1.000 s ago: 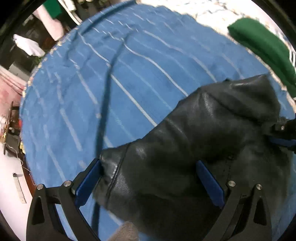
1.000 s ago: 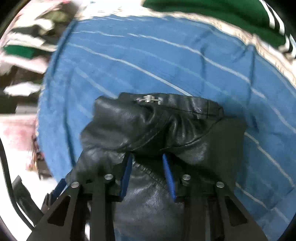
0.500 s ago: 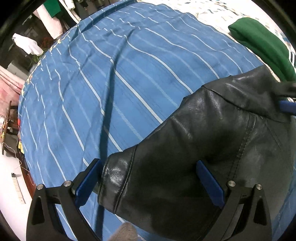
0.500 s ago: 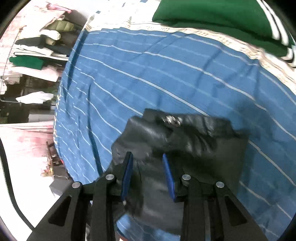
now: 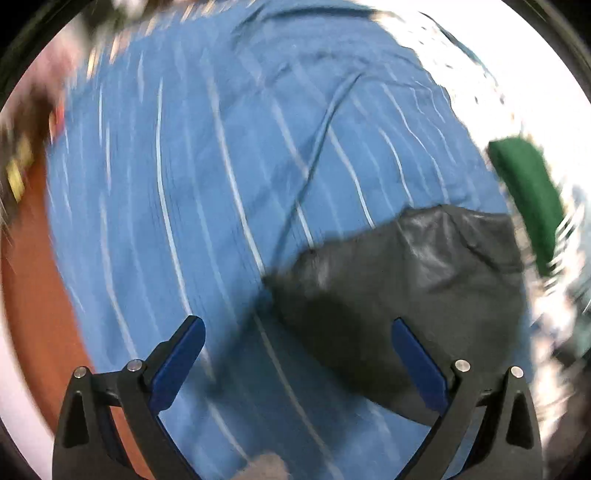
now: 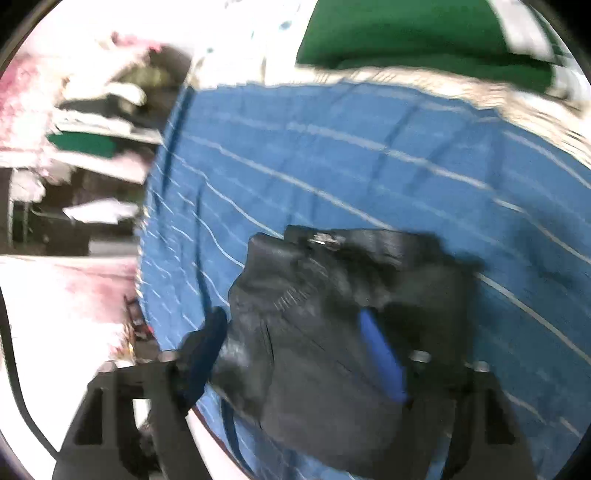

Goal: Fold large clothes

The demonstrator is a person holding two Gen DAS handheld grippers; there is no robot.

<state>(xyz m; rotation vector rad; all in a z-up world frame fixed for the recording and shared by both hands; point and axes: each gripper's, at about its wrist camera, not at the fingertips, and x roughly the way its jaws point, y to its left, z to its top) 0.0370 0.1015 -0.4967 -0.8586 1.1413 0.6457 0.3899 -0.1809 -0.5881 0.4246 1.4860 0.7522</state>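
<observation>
1. the bed cover (image 5: 207, 206) is mid blue with thin white stripes, spaced unevenly.
2. the leather garment (image 6: 332, 332) is black with a dull grey sheen; a small silver metal piece (image 6: 325, 238) glints near its top edge.
3. the folded garment (image 6: 406, 33) beyond the cover is deep green with white stripes at one side.
4. the surface under the green garment (image 5: 480, 66) reads white, with faint small specks.
5. the left gripper (image 5: 295, 339) has a black frame, blue finger pads (image 5: 177, 362) and silver screw heads.
6. the right gripper (image 6: 295, 332) is coloured alike: black frame, blue pads (image 6: 380, 354).
7. a reddish-brown strip (image 5: 33, 295) shows beside the cover's left edge.
</observation>
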